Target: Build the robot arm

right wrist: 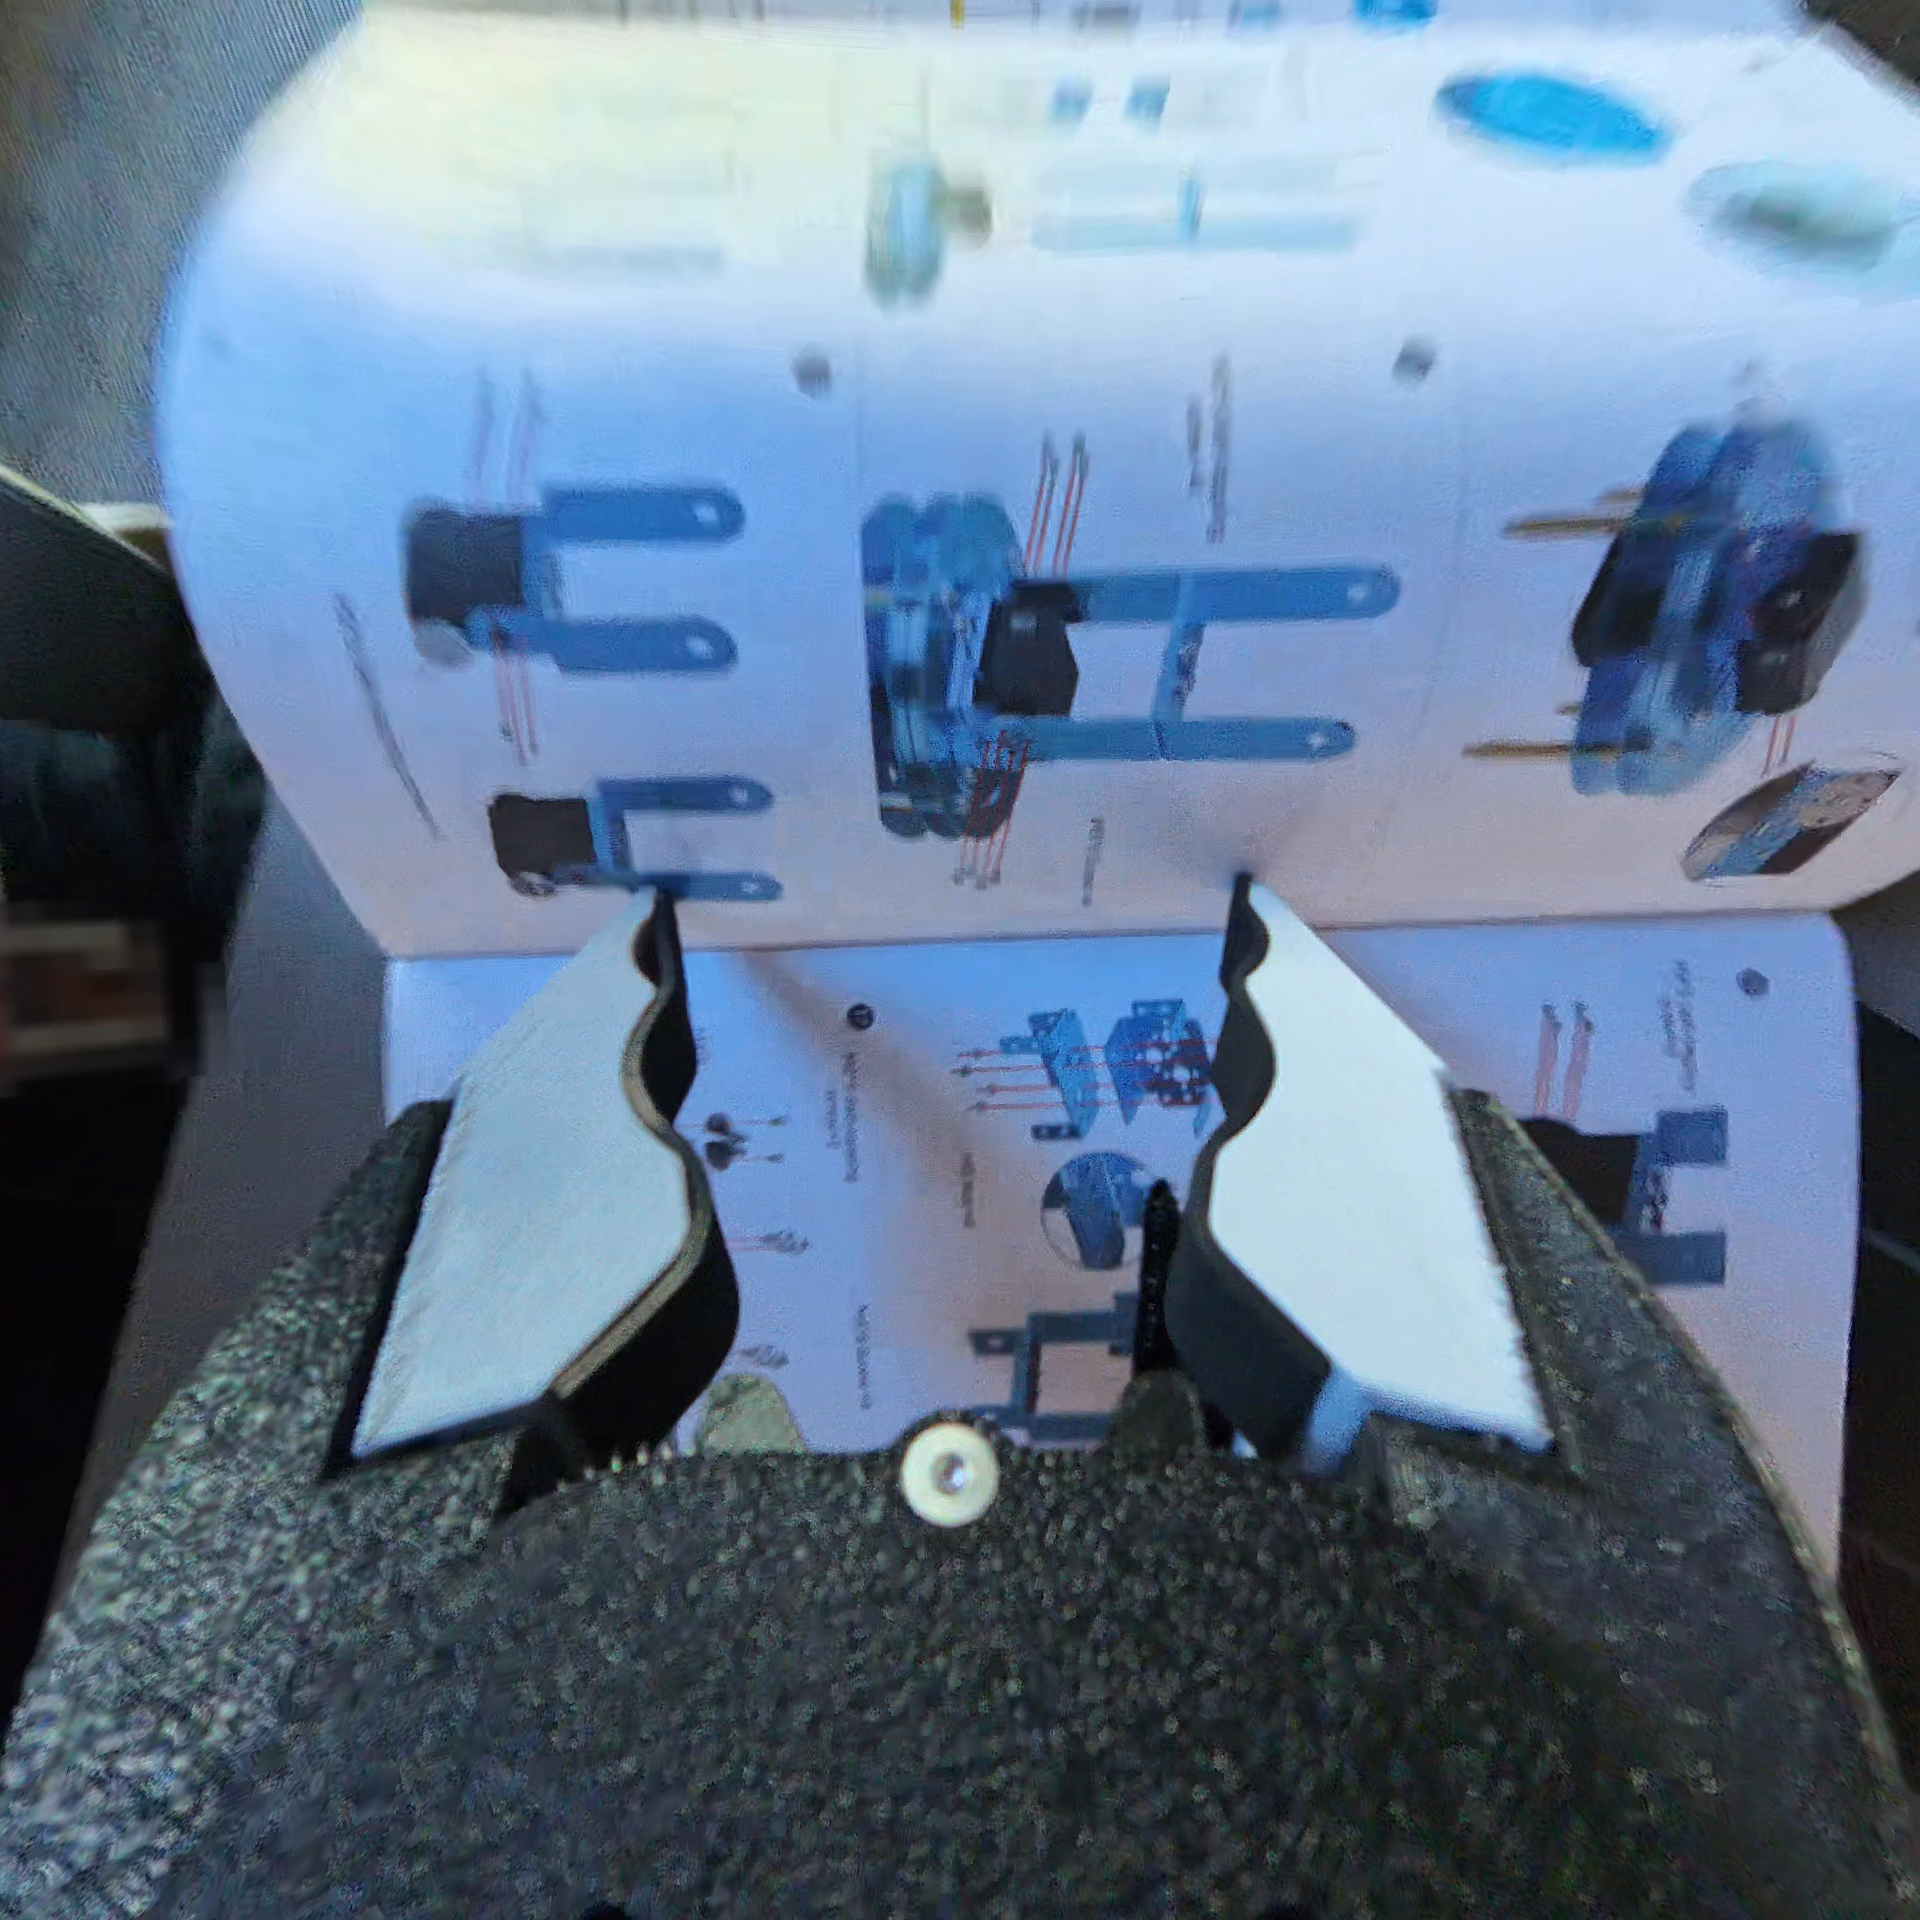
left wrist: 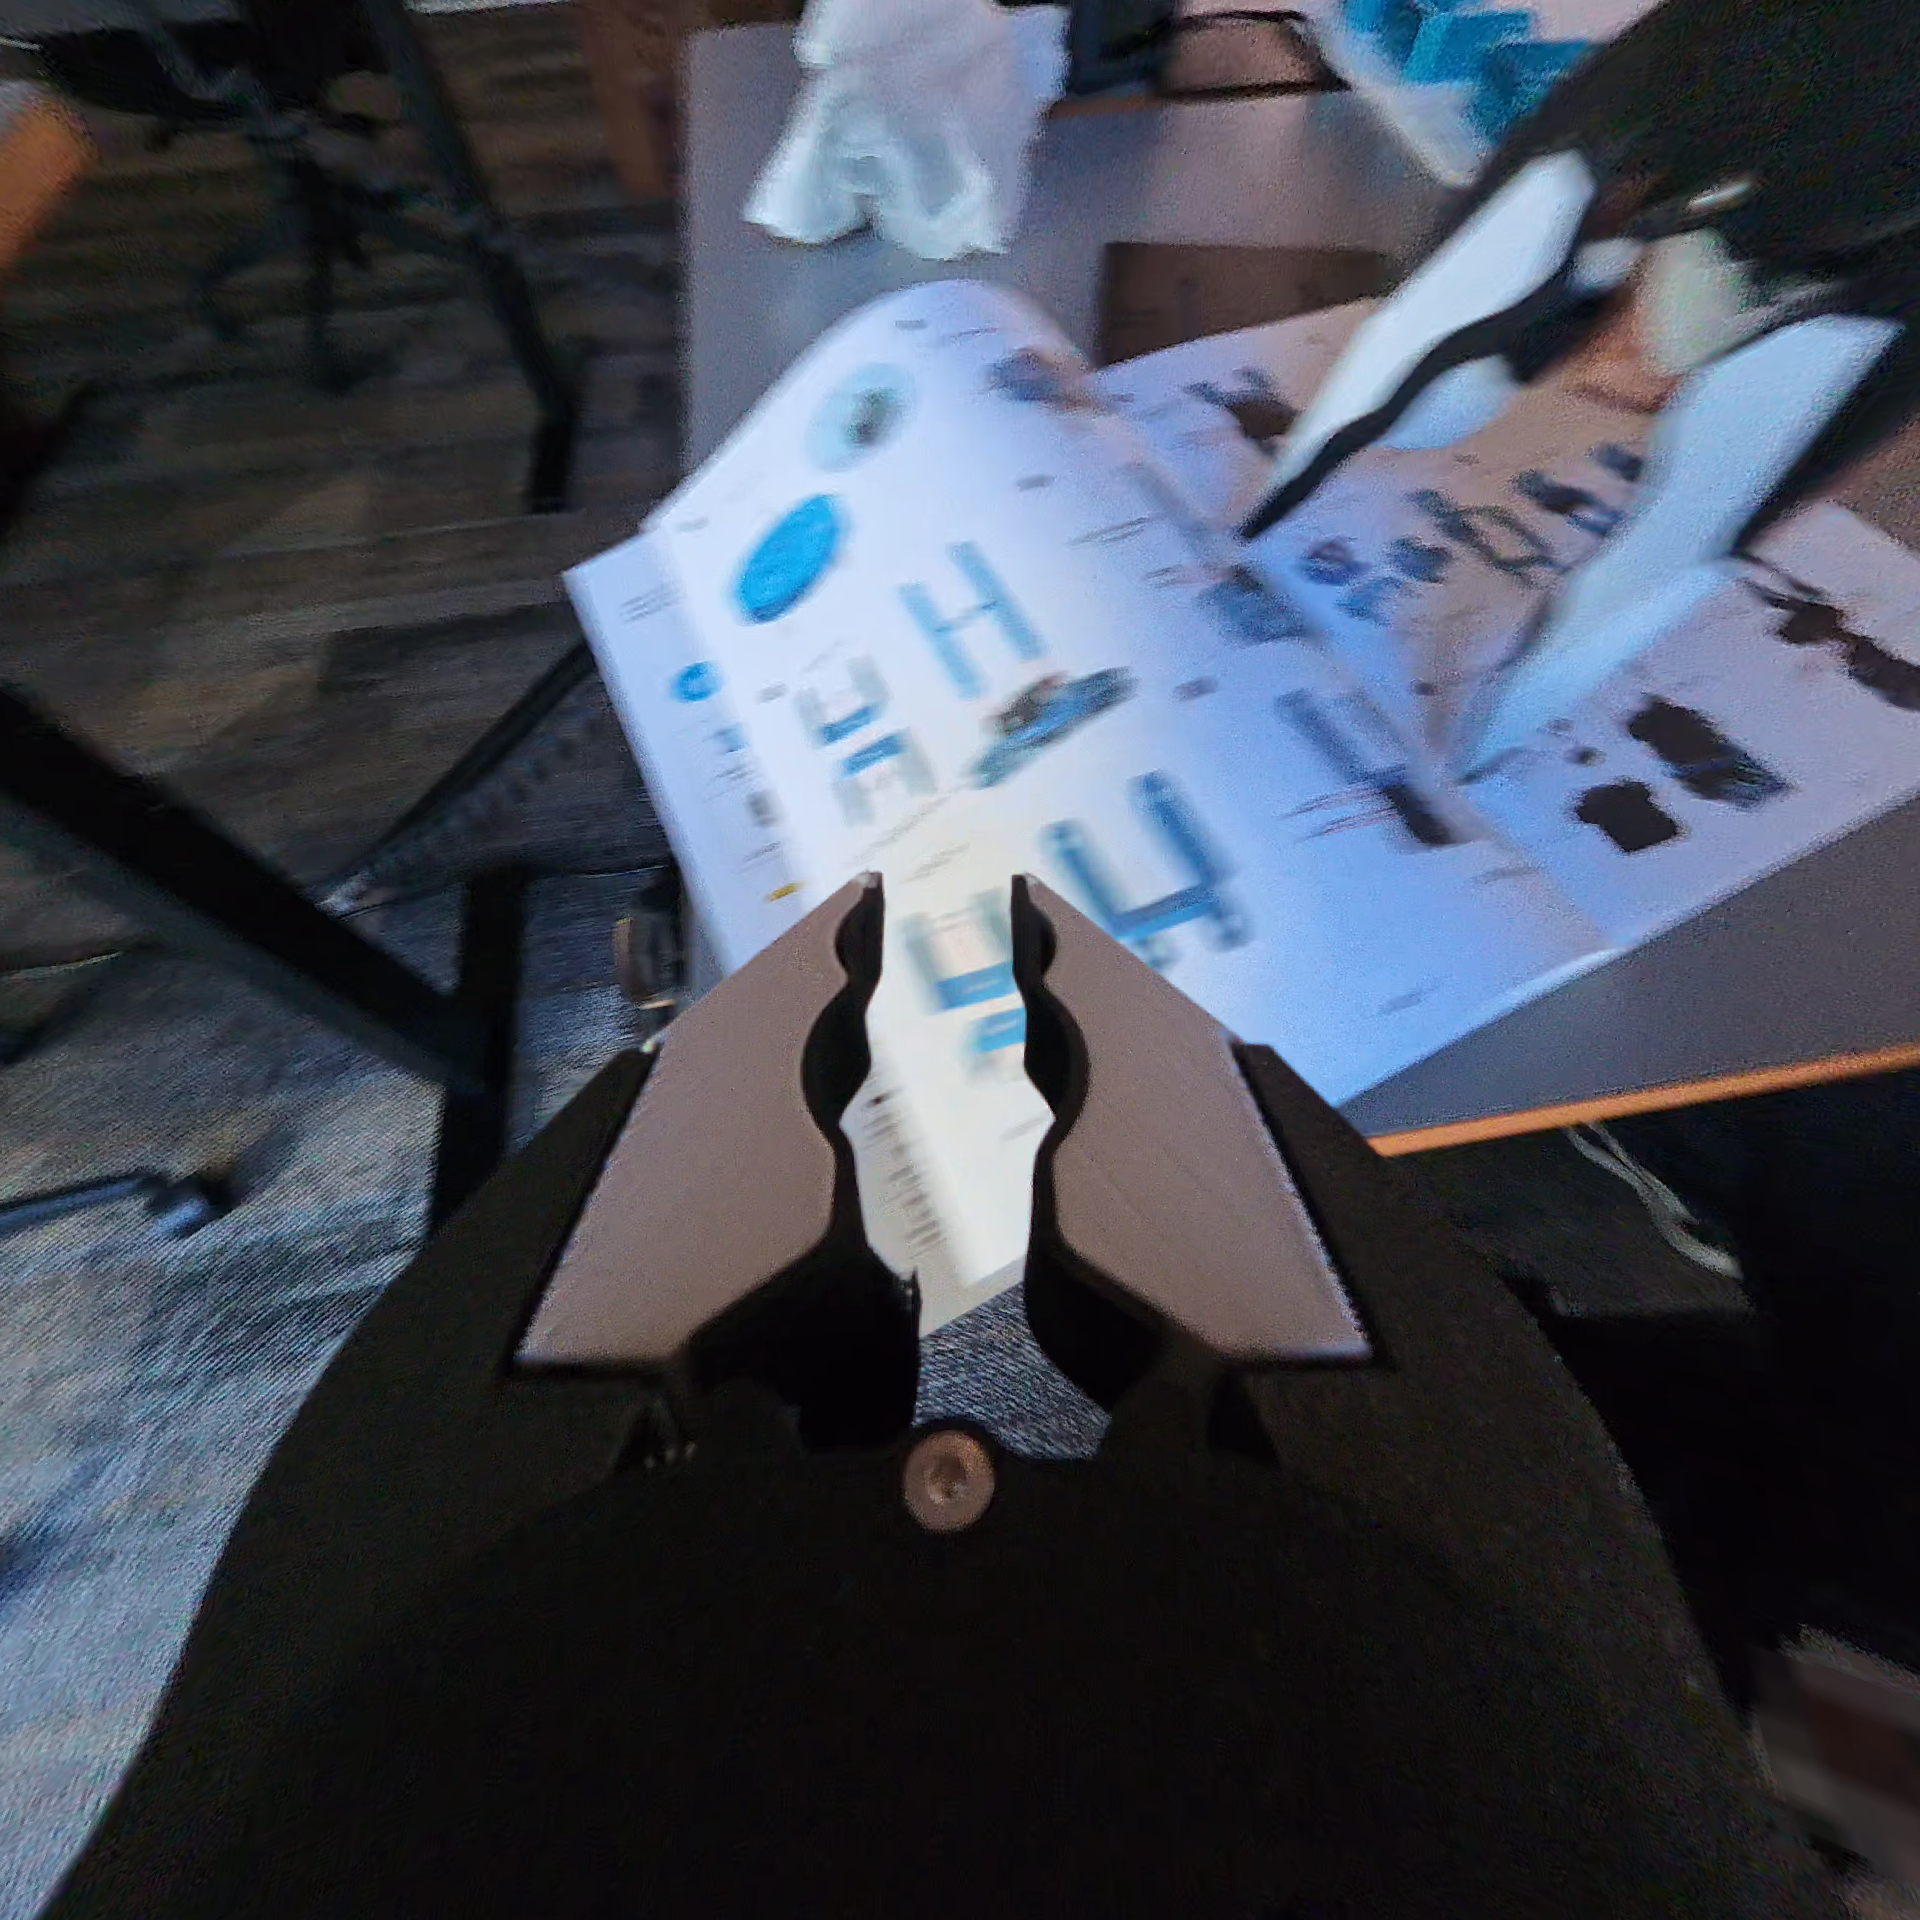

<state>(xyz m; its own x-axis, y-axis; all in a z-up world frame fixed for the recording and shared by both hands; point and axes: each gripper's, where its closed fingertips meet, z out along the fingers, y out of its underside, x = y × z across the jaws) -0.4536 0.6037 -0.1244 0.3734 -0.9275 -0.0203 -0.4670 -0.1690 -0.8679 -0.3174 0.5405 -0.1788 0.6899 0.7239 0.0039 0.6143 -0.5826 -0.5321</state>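
Observation:
An open white booklet (left wrist: pixel 1039 727) with blue diagrams lies on a grey table (left wrist: pixel 1714 987), its near corner hanging over the table's edge. Its far page arches upward. My left gripper (left wrist: pixel 948 883) is slightly open and empty, its tips just over the booklet's overhanging corner. My right gripper (right wrist: pixel 948 888) is wide open, its tips at the line where a curled page (right wrist: pixel 1039 416) rises from the flat page (right wrist: pixel 935 1143). It also shows in the left wrist view (left wrist: pixel 1371 639), coming down from the upper right onto the booklet's right page. The views are blurred.
A crumpled white plastic item (left wrist: pixel 894 156) lies at the back of the table, and a blue and white item (left wrist: pixel 1455 52) at the far right. The table has an orange front edge (left wrist: pixel 1662 1091). Black frame legs (left wrist: pixel 208 883) stand on grey carpet (left wrist: pixel 156 1351) to the left. The left gripper's tips are roughly 15 centimetres from the right gripper's. My right gripper is the nearer one to the crumpled white plastic item (left wrist: pixel 894 156): about 25 centimetres, against 35 centimetres.

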